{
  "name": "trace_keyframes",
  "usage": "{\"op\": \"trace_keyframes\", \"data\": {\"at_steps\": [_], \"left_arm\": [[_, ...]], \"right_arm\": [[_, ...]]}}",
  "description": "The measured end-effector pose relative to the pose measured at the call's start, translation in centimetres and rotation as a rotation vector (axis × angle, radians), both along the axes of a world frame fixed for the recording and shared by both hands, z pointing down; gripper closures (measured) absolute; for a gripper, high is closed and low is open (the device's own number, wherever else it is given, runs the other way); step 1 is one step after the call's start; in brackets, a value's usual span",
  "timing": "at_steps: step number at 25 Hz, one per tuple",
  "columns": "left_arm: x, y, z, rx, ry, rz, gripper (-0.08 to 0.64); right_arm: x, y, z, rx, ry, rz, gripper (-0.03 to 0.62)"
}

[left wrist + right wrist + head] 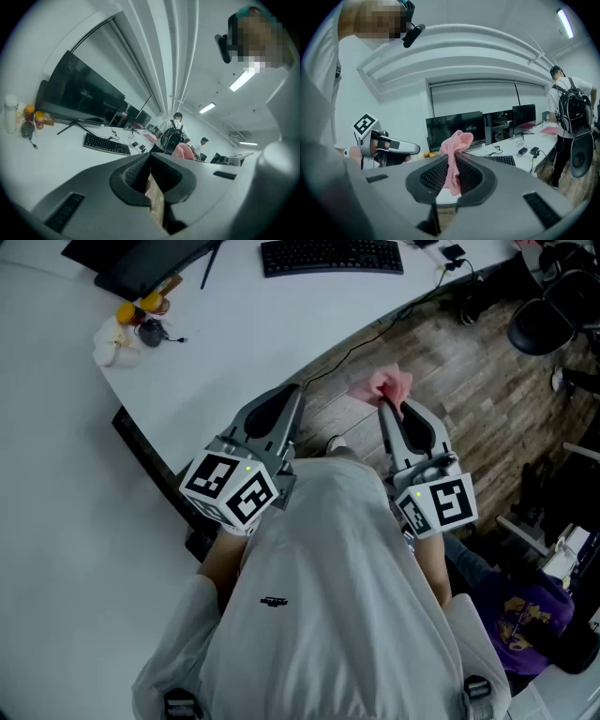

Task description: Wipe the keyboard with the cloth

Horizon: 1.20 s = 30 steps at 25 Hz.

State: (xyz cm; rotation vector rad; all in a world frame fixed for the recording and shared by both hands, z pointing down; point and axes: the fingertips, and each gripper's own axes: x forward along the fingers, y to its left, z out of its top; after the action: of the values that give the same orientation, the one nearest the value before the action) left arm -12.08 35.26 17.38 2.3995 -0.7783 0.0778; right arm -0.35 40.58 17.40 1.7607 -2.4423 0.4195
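Note:
A black keyboard (331,256) lies on the white desk (216,381) at the far side, and shows in the left gripper view (107,144) and the right gripper view (504,160). My right gripper (385,404) is held close to my body over the floor, shut on a pink cloth (382,385) that sticks up between its jaws (453,149). My left gripper (294,392) is beside it at the desk's edge, shut with nothing in it (151,158). Both are well short of the keyboard.
A dark monitor (141,263) stands at the back left of the desk, with small bottles and a cable clump (131,324) near it. Cables run off the desk's right end. An office chair (542,324) stands on the wooden floor. A person with a backpack (569,126) stands nearby.

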Motion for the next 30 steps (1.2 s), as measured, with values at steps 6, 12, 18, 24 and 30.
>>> {"op": "trace_keyframes", "data": {"at_steps": [6, 12, 18, 24, 30], "left_arm": [[7.3, 2.3, -0.3, 0.066, -0.07, -0.004, 0.54], [12.7, 4.1, 0.8, 0.083, -0.145, 0.008, 0.54], [15.9, 4.8, 1.5, 0.086, -0.176, -0.017, 0.54], [16.8, 3.8, 1.4, 0.092, -0.21, -0.037, 0.54], [16.1, 1.3, 1.5, 0.094, -0.215, -0.067, 0.54]], "right_arm": [[6.3, 1.6, 0.1, 0.033, 0.009, -0.018, 0.558], [11.8, 3.6, 1.3, 0.042, -0.04, 0.02, 0.555], [16.9, 5.1, 2.3, 0.058, -0.07, 0.044, 0.554], [18.8, 5.0, 2.4, 0.061, -0.101, 0.049, 0.551], [18.5, 2.6, 2.4, 0.073, -0.112, 0.034, 0.551]]}}
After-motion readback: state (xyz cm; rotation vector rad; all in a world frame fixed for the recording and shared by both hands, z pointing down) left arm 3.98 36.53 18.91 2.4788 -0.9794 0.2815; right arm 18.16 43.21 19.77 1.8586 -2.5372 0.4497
